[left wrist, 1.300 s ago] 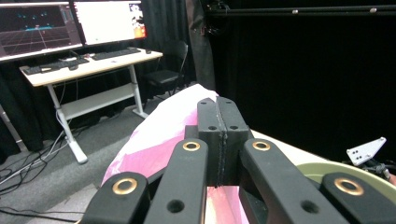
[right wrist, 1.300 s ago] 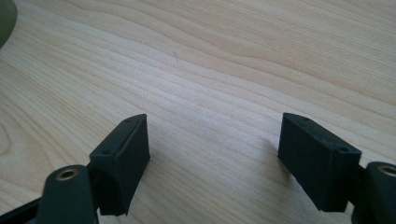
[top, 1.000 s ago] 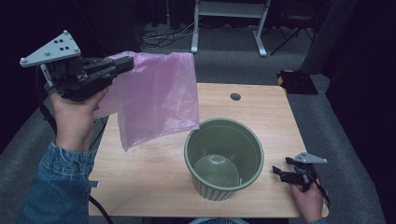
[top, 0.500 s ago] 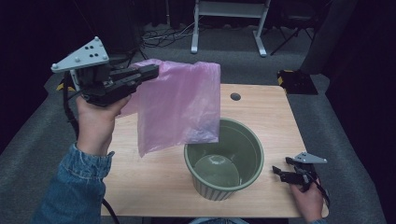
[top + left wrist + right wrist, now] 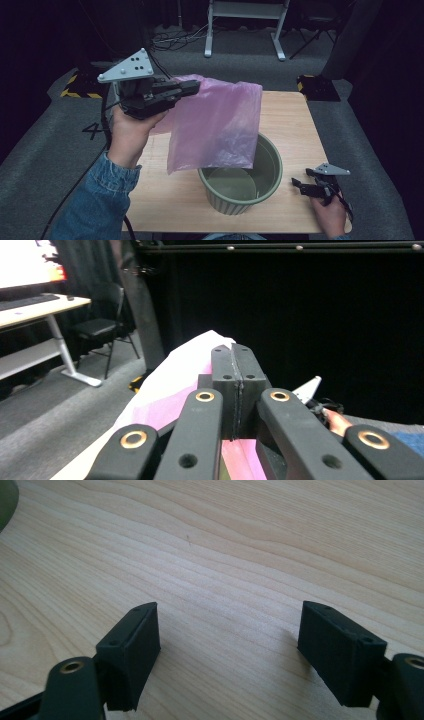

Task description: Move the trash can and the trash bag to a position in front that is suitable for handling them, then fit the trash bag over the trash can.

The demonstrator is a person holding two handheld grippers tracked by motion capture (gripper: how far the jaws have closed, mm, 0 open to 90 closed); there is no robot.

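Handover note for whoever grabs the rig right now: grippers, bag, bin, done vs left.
Left gripper: shut on the top edge of the pink plastic bag, held up in the air; the bag hangs down with its lower edge just over the near-left rim of the green bin.
Right gripper: open, nothing in it, low over the wooden table to the right of the bin.
Done: bag lifted and brought to the bin.
Left, most likely: open the bag's mouth and fit it into the bin as a liner; the right gripper probably has to help spread it.

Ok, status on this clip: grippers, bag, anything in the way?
Left hand-held gripper shut on pink bag, hanging above green pot. Right hand-held gripper open, resting on table. Nothing blocking.
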